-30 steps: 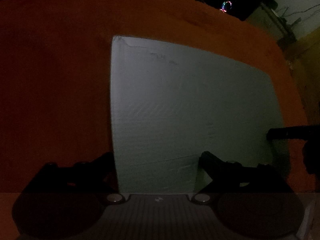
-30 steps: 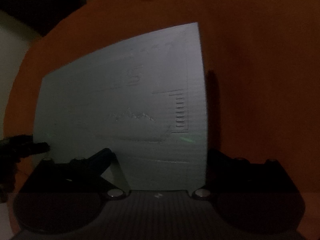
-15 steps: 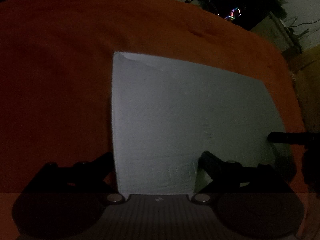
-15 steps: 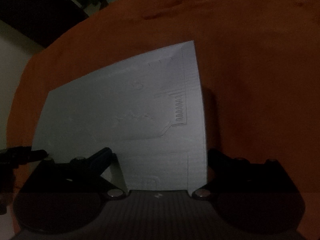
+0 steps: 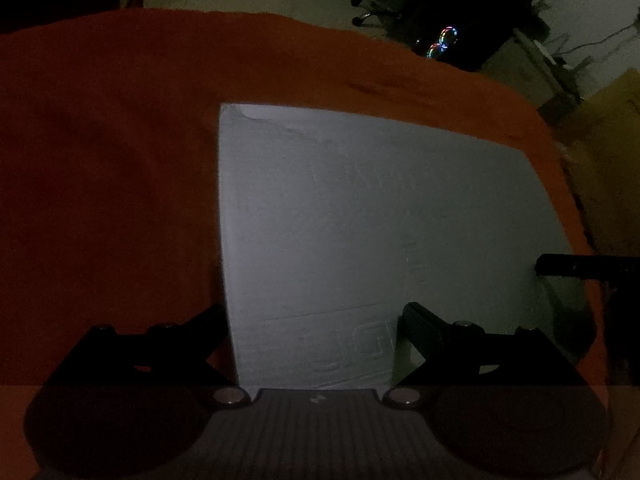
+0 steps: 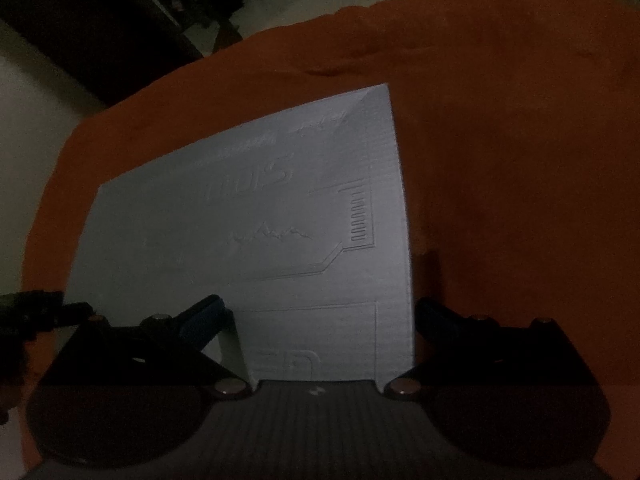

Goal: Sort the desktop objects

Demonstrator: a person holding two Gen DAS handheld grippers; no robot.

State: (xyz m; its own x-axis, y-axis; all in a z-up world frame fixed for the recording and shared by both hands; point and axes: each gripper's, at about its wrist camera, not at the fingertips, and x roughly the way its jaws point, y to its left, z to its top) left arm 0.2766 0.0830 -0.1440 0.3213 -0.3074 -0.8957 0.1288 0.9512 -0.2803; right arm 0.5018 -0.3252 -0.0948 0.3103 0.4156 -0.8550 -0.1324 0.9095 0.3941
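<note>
The left gripper clamps the near left corner of a flat grey box, jaws wide across its thickness; the right gripper grips the opposite corner likewise. The box hangs between them above the orange cloth — embossed lettering facing the cameras; the room is dim.

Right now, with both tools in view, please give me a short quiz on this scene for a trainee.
1. True or false: the grey embossed box is over a blue cloth.
2. How many tools are at the box? A none, B one, C two.
3. In the right wrist view, what raised mark is near the box's right edge?

Key: 1 false, the cloth is orange. 2 C, the left tool and the right tool each straddle one end. 3 a comb-like row of short bars.
</note>
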